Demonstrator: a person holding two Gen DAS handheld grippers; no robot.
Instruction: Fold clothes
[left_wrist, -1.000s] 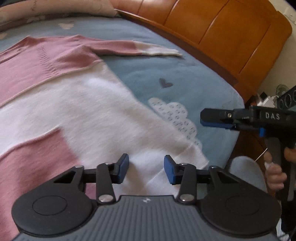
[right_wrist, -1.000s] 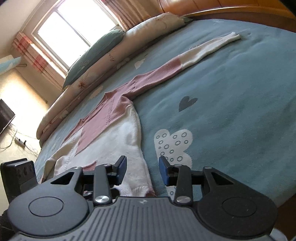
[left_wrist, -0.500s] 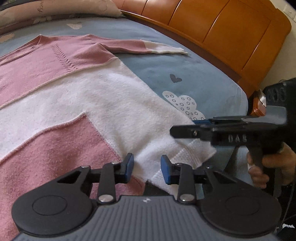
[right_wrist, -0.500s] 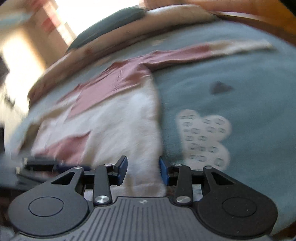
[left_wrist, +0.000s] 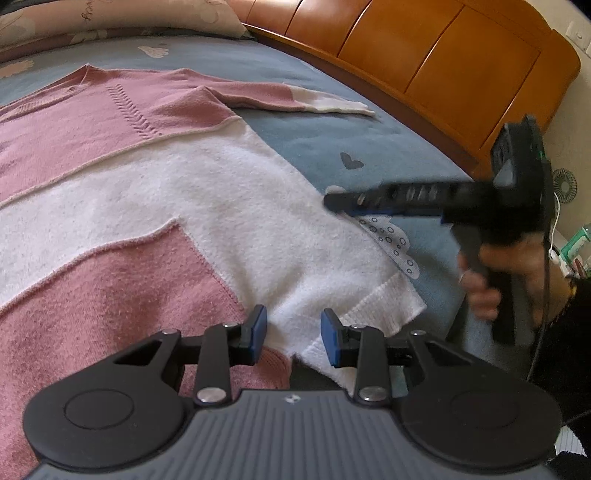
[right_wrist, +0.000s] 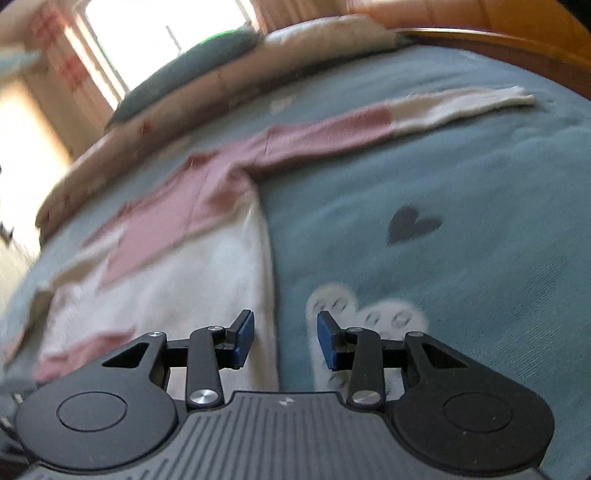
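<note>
A pink and white knit sweater (left_wrist: 155, 206) lies spread flat on the blue bedspread (left_wrist: 332, 147), one sleeve (left_wrist: 314, 103) stretched toward the headboard. My left gripper (left_wrist: 291, 334) is open, low over the sweater's ribbed bottom hem (left_wrist: 384, 314), with nothing between its blue pads. In the right wrist view the blurred sweater (right_wrist: 192, 273) lies to the left, its sleeve (right_wrist: 388, 122) reaching right. My right gripper (right_wrist: 282, 341) is open above the sweater's side edge. That same right gripper (left_wrist: 424, 199) shows from the side in the left wrist view, held by a hand (left_wrist: 517, 273).
A wooden headboard (left_wrist: 424, 55) runs along the bed's far side. Pillows (right_wrist: 192, 96) lie along the bed's edge under a bright window (right_wrist: 159, 33). The bedspread carries a dark heart (right_wrist: 410, 225) and a white cloud print (right_wrist: 369, 310). Bedside clutter (left_wrist: 572, 251) sits at the far right.
My left gripper has moved down toward the hem. The right gripper has swung up and inward over the sweater's side edge, its view blurred by motion. Both stay open.
</note>
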